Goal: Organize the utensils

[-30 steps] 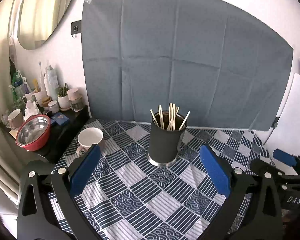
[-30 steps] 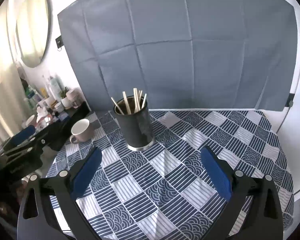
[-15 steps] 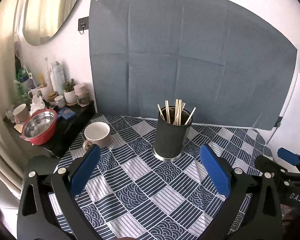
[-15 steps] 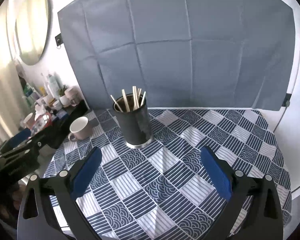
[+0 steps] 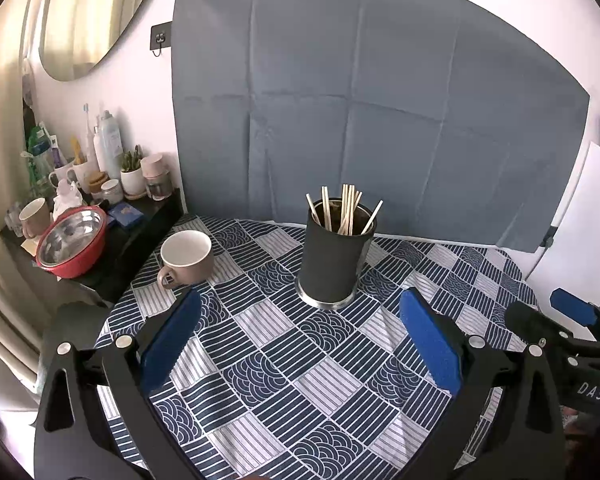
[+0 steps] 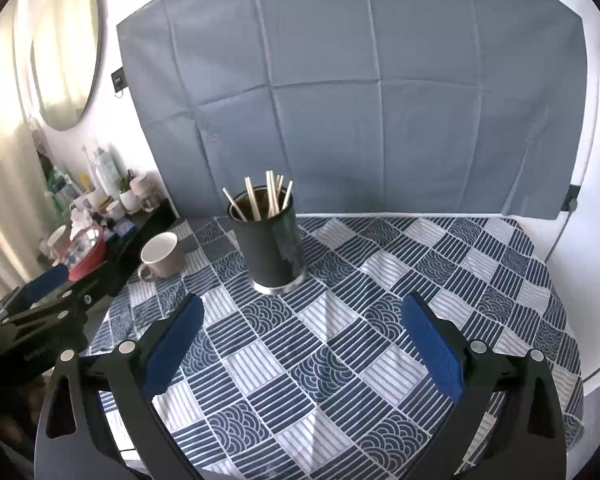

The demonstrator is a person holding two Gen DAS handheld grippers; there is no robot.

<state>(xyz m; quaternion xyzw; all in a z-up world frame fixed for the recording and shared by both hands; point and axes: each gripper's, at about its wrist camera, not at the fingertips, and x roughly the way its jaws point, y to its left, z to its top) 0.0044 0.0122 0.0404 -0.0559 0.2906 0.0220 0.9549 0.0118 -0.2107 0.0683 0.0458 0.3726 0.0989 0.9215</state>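
L tool (image 5: pixel 300 354): blue pads wide apart, nothing between them, low centre of left wrist view, above the checked cloth. R tool (image 6: pixel 302 354): same, pads apart and empty; its black body also shows at right edge of left view.

Chopstick holder (image 5: pixel 336 258): centre frame, upright on tabletop (image 5: pixel 268 364), ahead of both tools and well clear of them. Dark matte cylinder w/ a metal base ring. Pale wooden chopsticks (image 5: pixel 346 210) stand in it, ends fanned out past the rim; one leans far right. Count unclear, approx. a handful.

Mug (image 5: pixel 188 258): left of holder, apart from it, handle toward camera, looks empty.

No loose utensils visible on the cloth, so task looks at or near its end (judgement).

If any stick needs tidying: come in from above, close on one stick near its top, keep clear of the rim; holder is tall and narrow so a side knock may tip it. Steady the body w/ the other tool.
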